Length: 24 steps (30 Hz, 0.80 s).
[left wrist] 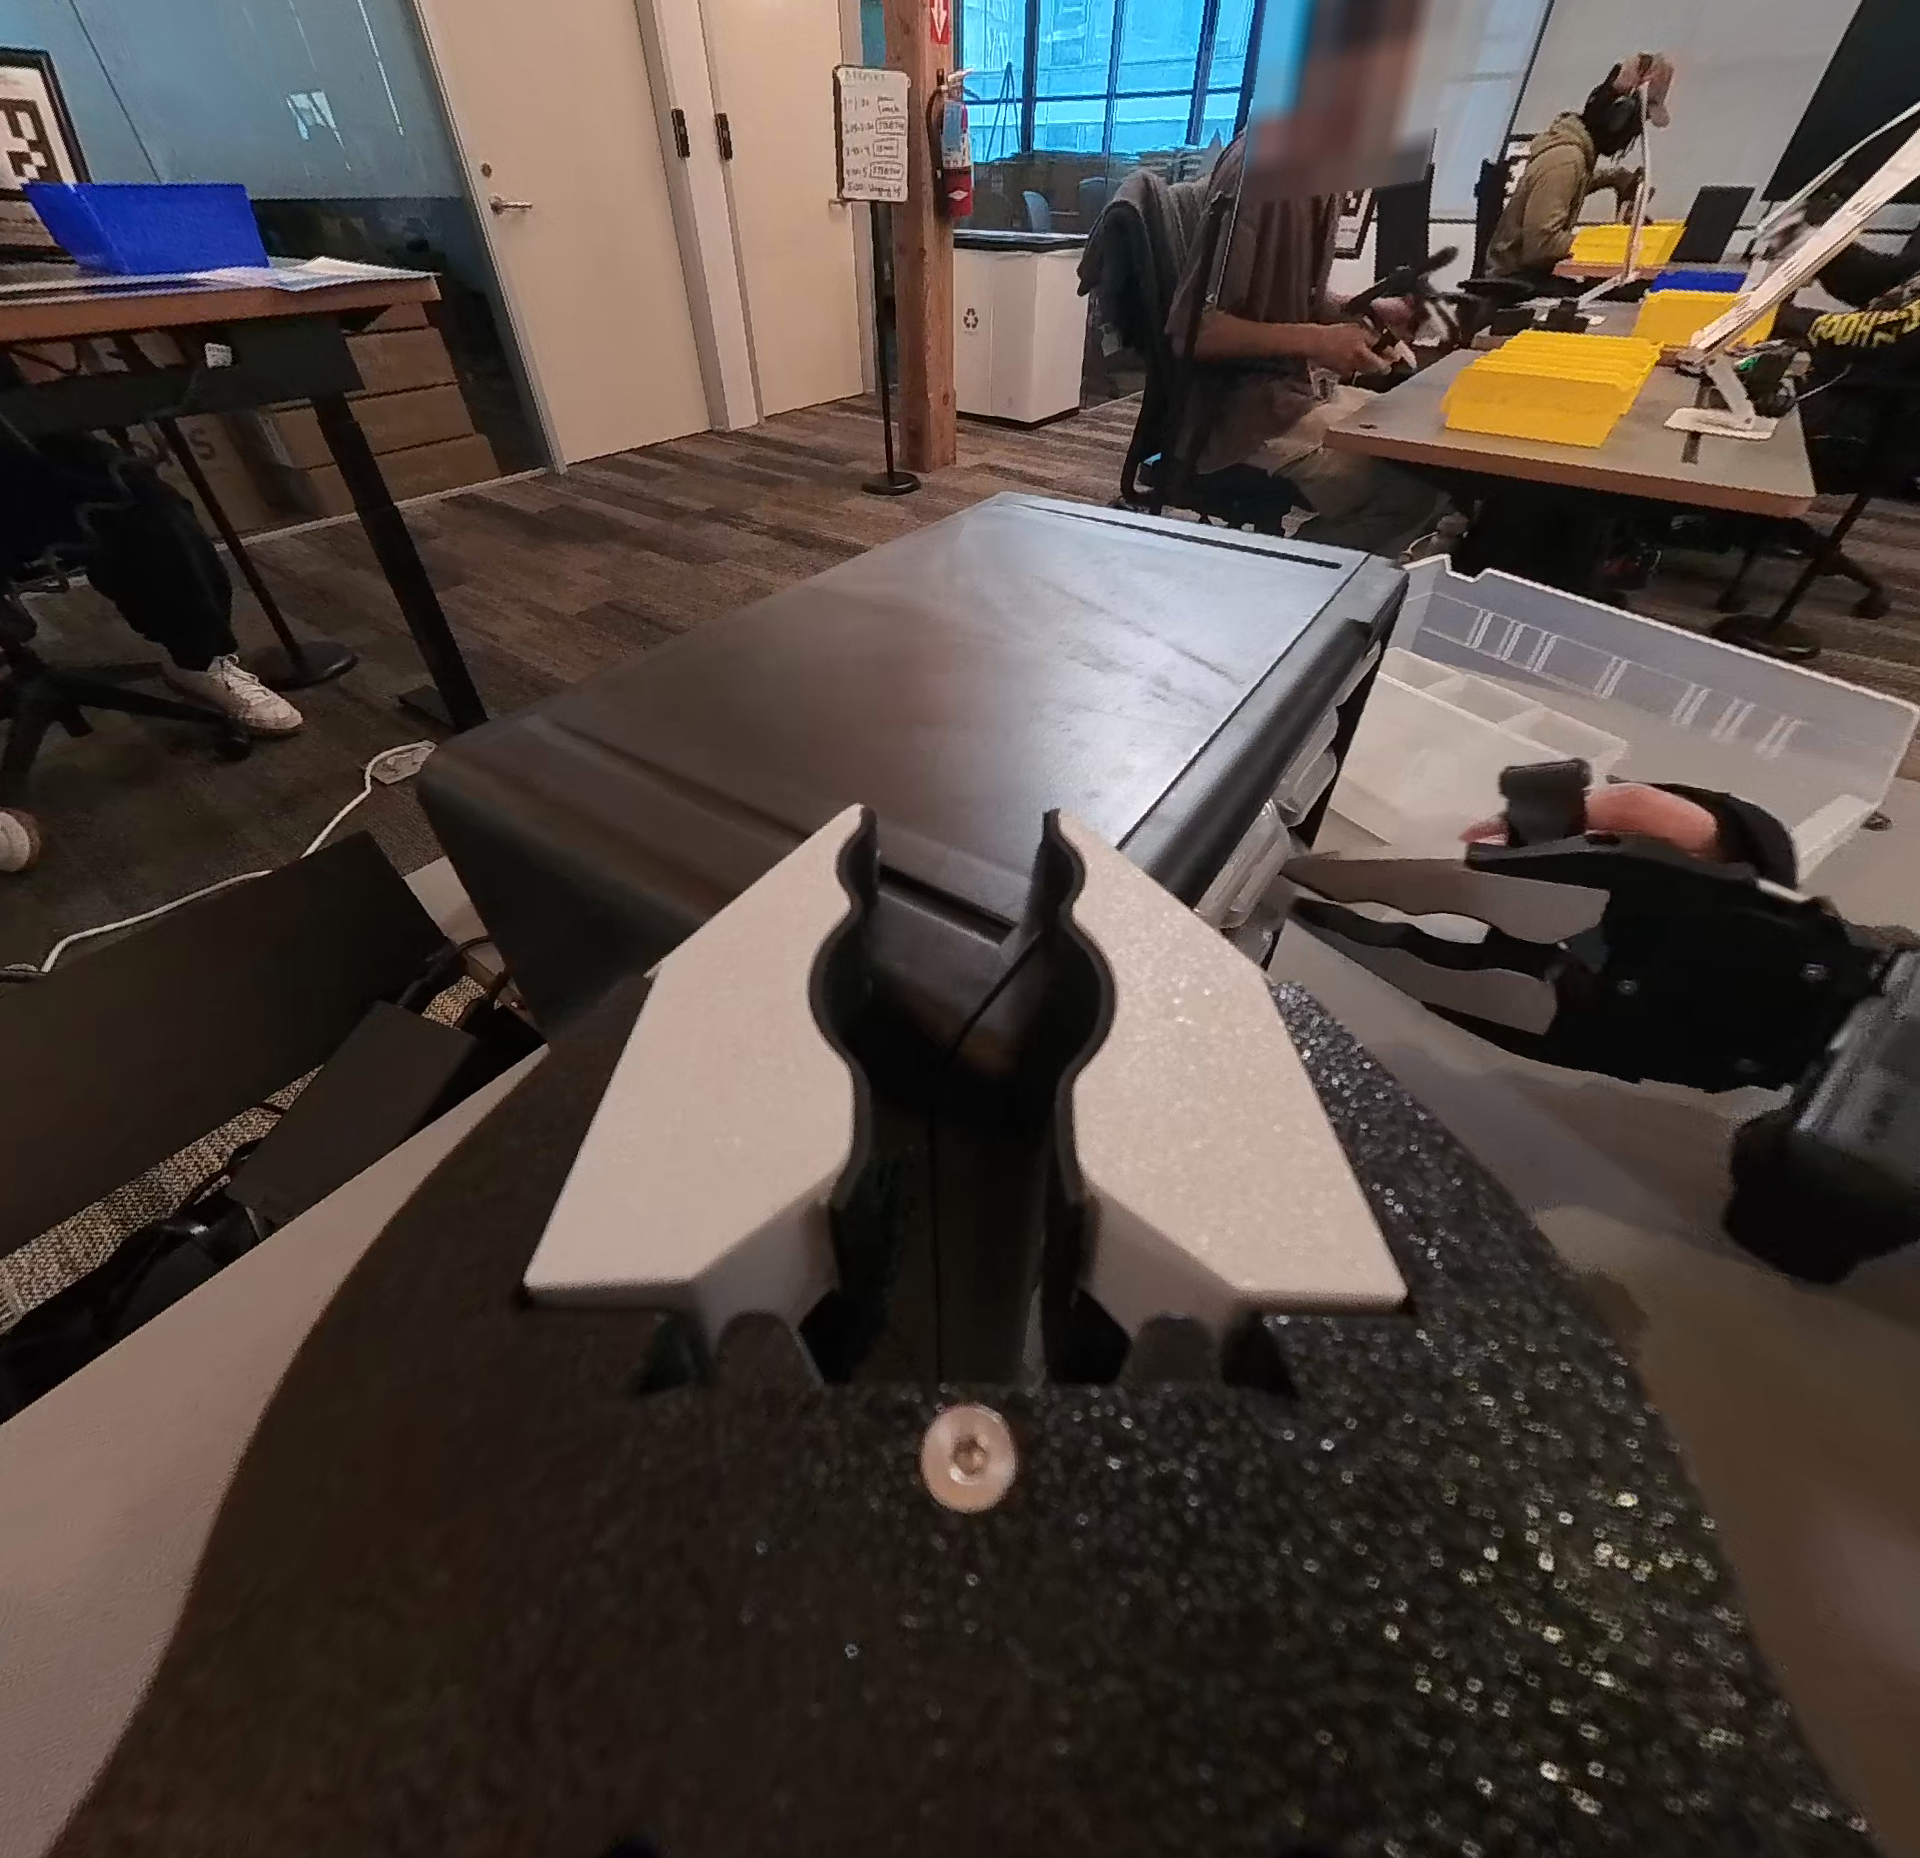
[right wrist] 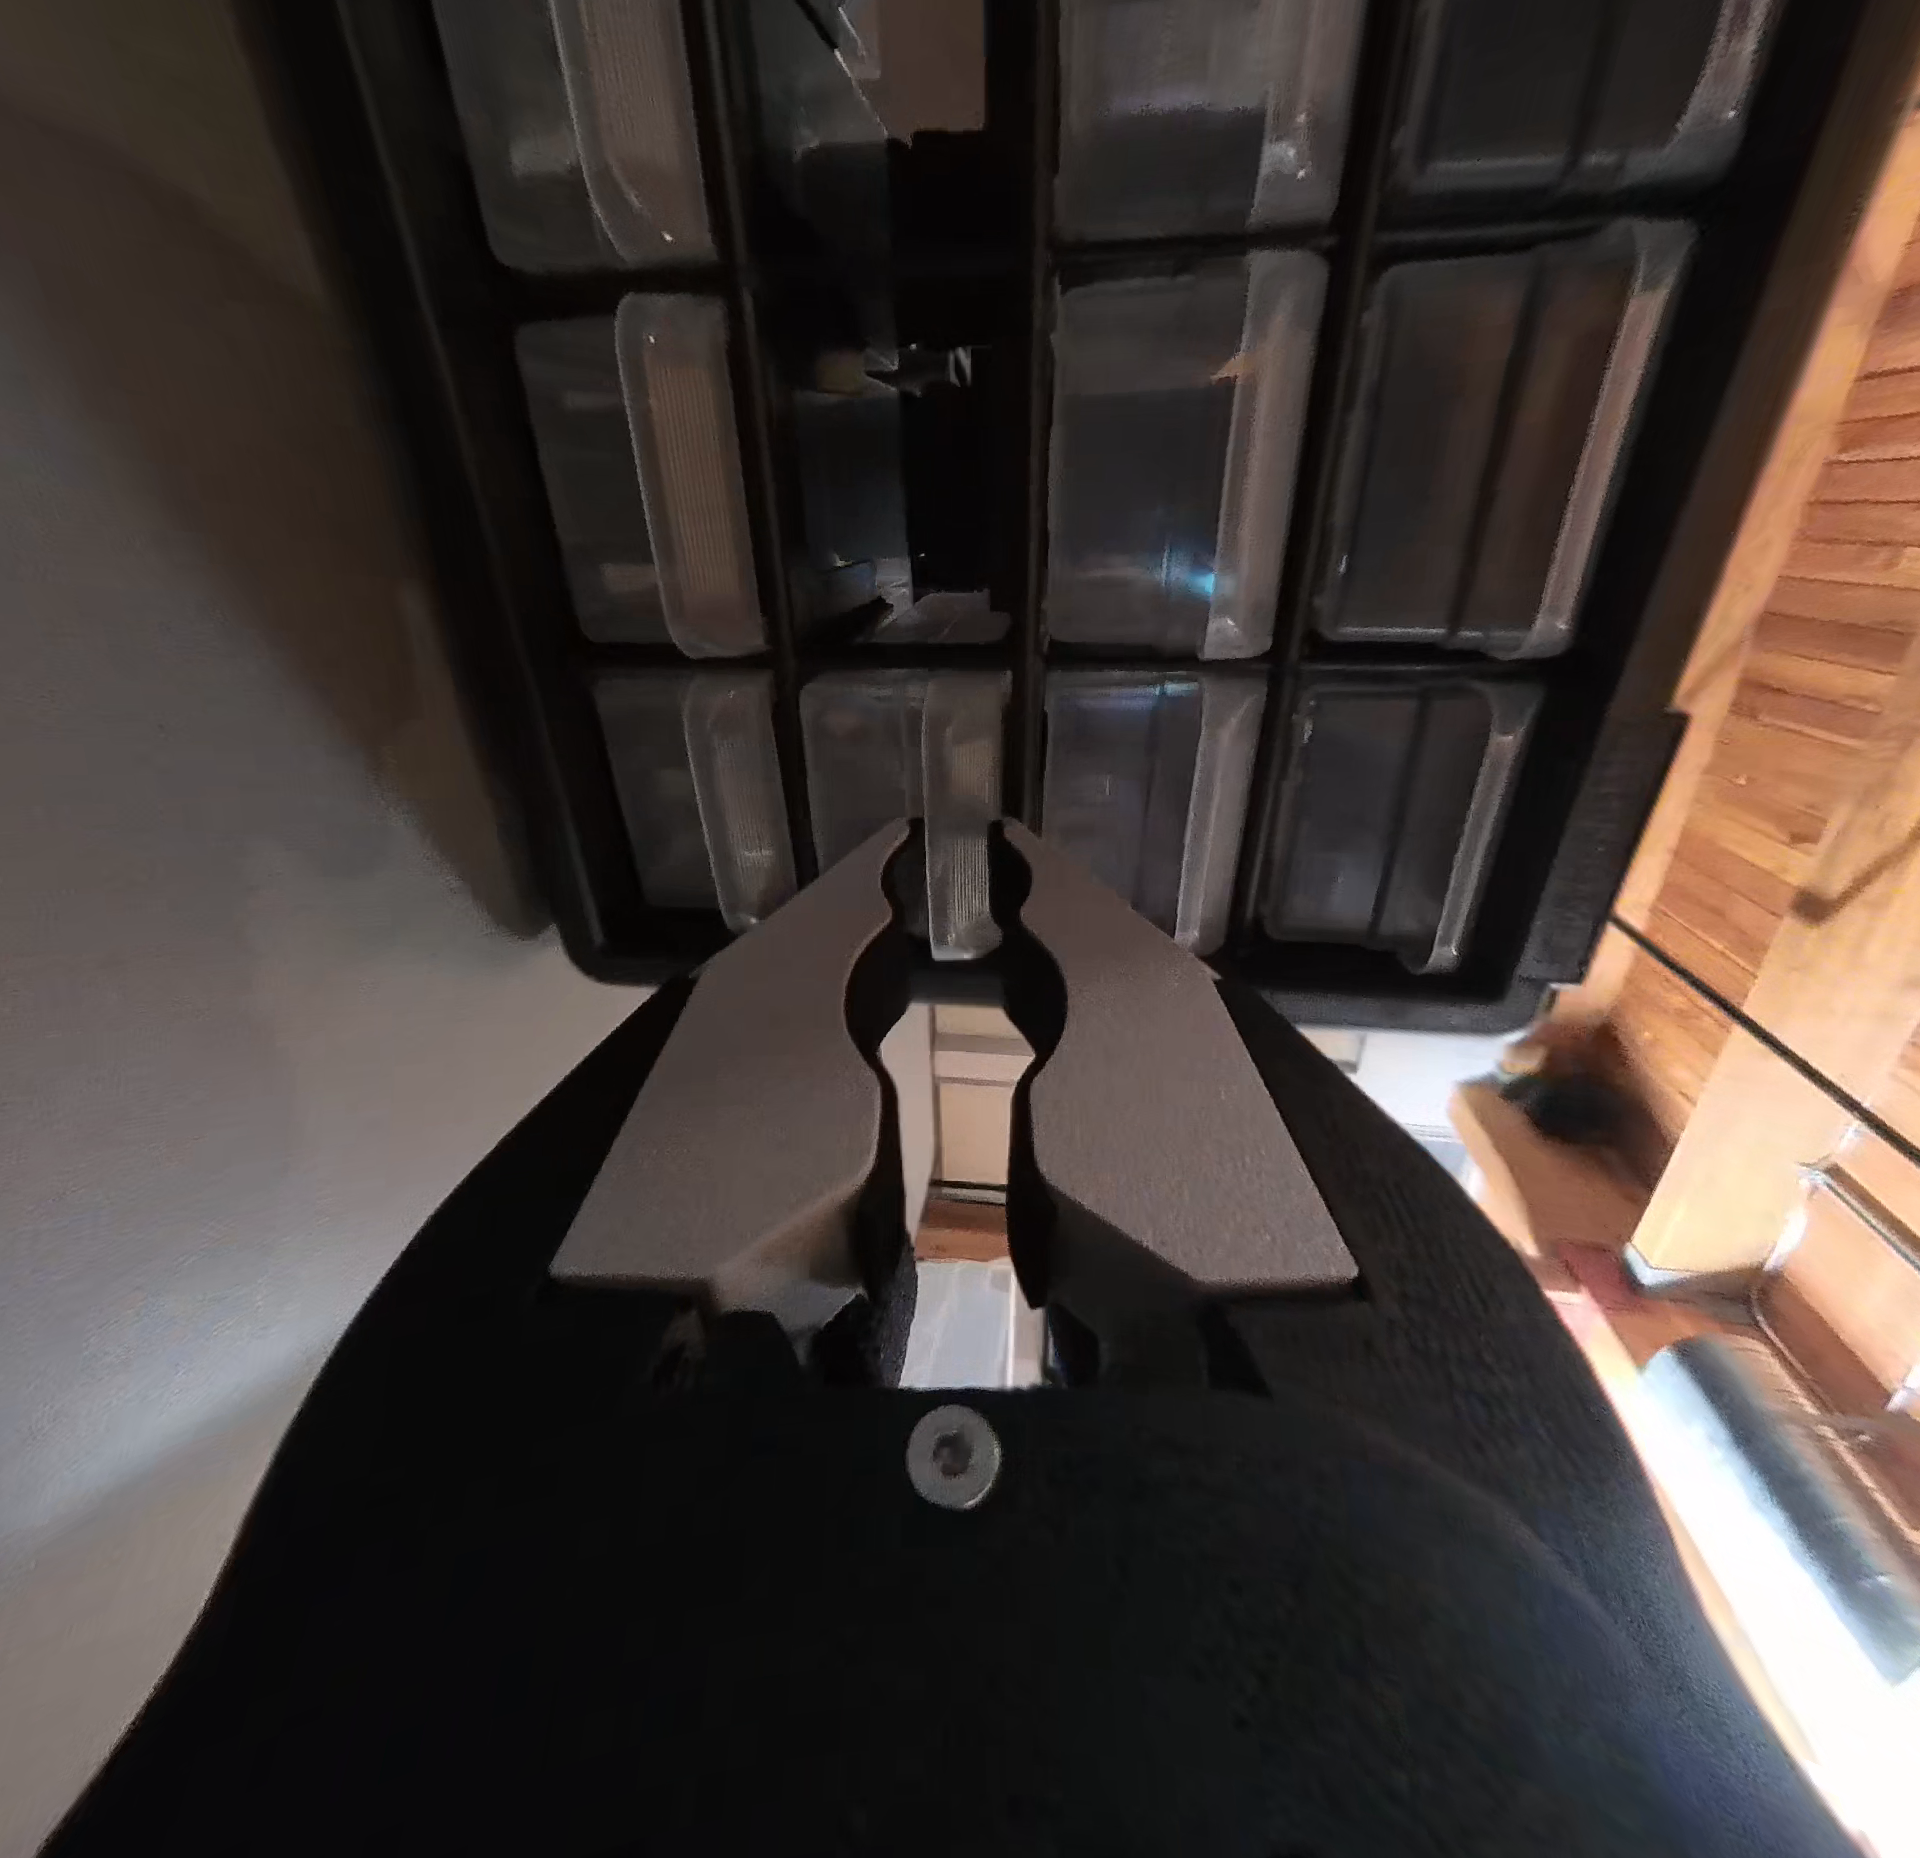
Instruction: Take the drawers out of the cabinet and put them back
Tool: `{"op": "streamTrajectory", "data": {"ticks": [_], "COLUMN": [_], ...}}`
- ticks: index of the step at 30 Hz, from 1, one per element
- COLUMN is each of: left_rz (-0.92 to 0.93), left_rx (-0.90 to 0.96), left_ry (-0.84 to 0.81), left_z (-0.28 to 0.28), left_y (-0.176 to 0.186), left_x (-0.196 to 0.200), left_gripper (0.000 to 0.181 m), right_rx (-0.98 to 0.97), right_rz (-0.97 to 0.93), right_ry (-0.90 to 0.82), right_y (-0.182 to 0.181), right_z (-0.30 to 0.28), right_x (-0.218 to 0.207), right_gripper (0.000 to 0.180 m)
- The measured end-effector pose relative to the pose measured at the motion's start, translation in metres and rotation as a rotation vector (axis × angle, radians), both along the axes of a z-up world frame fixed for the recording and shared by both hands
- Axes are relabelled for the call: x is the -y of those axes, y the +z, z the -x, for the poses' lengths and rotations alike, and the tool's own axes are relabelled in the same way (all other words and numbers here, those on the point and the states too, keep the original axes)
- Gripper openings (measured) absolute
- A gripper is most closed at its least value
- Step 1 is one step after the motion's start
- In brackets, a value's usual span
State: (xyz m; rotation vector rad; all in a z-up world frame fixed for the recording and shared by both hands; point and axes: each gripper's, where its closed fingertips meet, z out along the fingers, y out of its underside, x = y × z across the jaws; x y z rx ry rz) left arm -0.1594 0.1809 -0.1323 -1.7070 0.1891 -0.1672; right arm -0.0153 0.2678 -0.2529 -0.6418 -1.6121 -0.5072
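Observation:
The black cabinet [left wrist: 935, 686] stands on the table, its front facing right. My left gripper [left wrist: 958, 837] has its jaws partly closed astride the cabinet's near top corner. In the right wrist view the cabinet front [right wrist: 1039, 458] fills the frame with rows of clear drawers. My right gripper [right wrist: 956, 829] is shut on the handle of one clear drawer [right wrist: 883, 759] in the row nearest me, second column from the left. Two slots [right wrist: 894, 458] farther along that column are empty. The right gripper [left wrist: 1299, 889] also shows in the left wrist view, held by a gloved hand at the cabinet front.
A large clear plastic bin [left wrist: 1683, 665] with white dividers lies on the table beyond the cabinet's front. A black chair [left wrist: 208, 977] is close at the left. People sit at a desk with yellow bins [left wrist: 1548, 395] behind. Wooden boards [right wrist: 1766, 665] show right of the cabinet.

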Motion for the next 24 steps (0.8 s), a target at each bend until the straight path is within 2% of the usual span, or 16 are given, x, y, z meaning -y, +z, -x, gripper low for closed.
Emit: {"op": "streamTrajectory", "data": {"ticks": [8,9,12,13,16,18,21,24], "left_rz": [-0.002,-0.003,-0.003,-0.003,-0.003,-0.002,-0.005,-0.004], "left_rx": [-0.001,0.0,0.007,0.009,0.009,0.009,0.009,0.016], "left_ry": [-0.003,-0.004,-0.007,-0.008,-0.008,-0.006,-0.007,-0.01], "left_z": [0.0,0.0,0.0,0.0,0.0,0.0,0.0,0.0], "left_y": [0.0,0.0,0.0,0.0,0.0,0.0,0.0,0.0], "left_x": [0.0,0.0,0.0,0.0,0.0,0.0,0.0,0.0], "left_gripper": [0.029,0.029,0.03,0.03,0.03,0.03,0.03,0.031], "right_rx": [0.031,0.02,-0.029,-0.03,-0.019,-0.025,0.019,0.049], "right_rz": [0.008,0.016,0.019,0.015,0.001,-0.064,-0.068,-0.028], "right_ry": [0.04,0.063,0.085,0.072,0.031,-0.02,-0.005,0.027], "right_y": [-0.003,-0.003,-0.002,-0.003,-0.008,-0.004,-0.009,-0.008], "right_z": [-0.048,-0.052,-0.054,-0.052,-0.038,-0.031,-0.029,-0.039], "right_x": [0.046,0.051,0.056,0.053,0.043,0.032,0.038,0.053], "right_gripper": [0.012,0.024,0.077,0.087,0.084,0.072,0.042,0.041]}}
